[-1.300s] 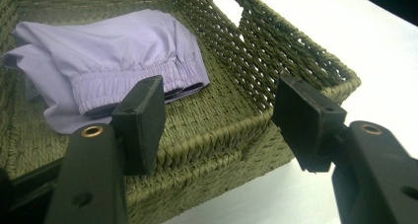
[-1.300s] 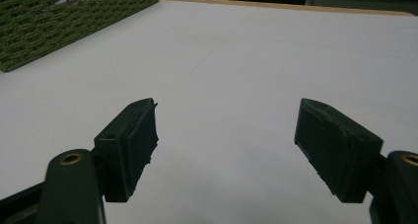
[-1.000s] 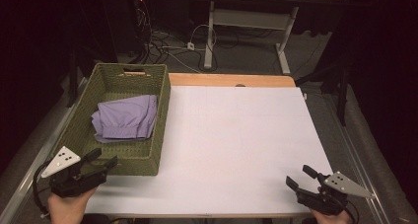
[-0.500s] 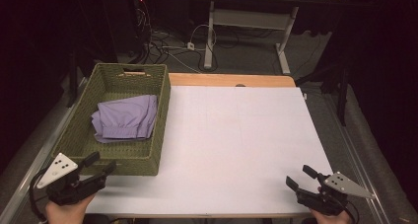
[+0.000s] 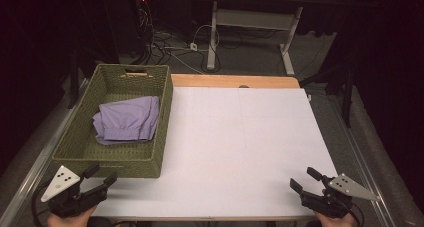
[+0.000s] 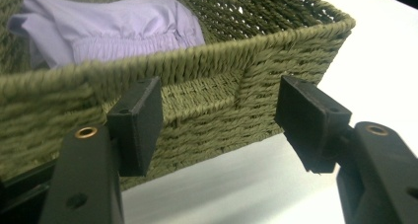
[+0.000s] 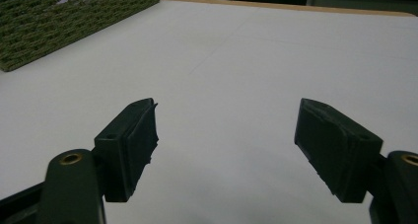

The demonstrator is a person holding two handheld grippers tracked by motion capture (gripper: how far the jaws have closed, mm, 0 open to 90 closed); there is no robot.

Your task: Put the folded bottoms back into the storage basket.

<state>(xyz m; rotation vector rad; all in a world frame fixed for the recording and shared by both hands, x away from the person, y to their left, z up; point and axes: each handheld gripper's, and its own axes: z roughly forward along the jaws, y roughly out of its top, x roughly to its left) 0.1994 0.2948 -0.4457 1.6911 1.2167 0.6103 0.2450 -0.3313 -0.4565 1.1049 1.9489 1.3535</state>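
A green woven basket (image 5: pixel 158 132) stands on the left of the white table top (image 5: pixel 250 137). Inside it lies a folded lilac cloth (image 5: pixel 127 119), also seen past the near wall in the left gripper view as the lilac cloth (image 6: pixel 108 24). My left gripper (image 5: pixel 100 176) is open just in front of the basket's near wall (image 6: pixel 207 95), holding nothing. My right gripper (image 5: pixel 306 179) is open at the table's front right corner, low over the bare white surface (image 7: pixel 231 86), with nothing between its jaws.
A wooden strip (image 5: pixel 235 81) edges the table's far side. Beyond it stand a white desk frame (image 5: pixel 250 22) and loose cables (image 5: pixel 170 42) on the floor. The basket corner (image 7: pixel 69 17) shows far left in the right gripper view.
My left gripper has drifted slightly back toward the table's front edge and lower in the high view. The right gripper has stayed put.
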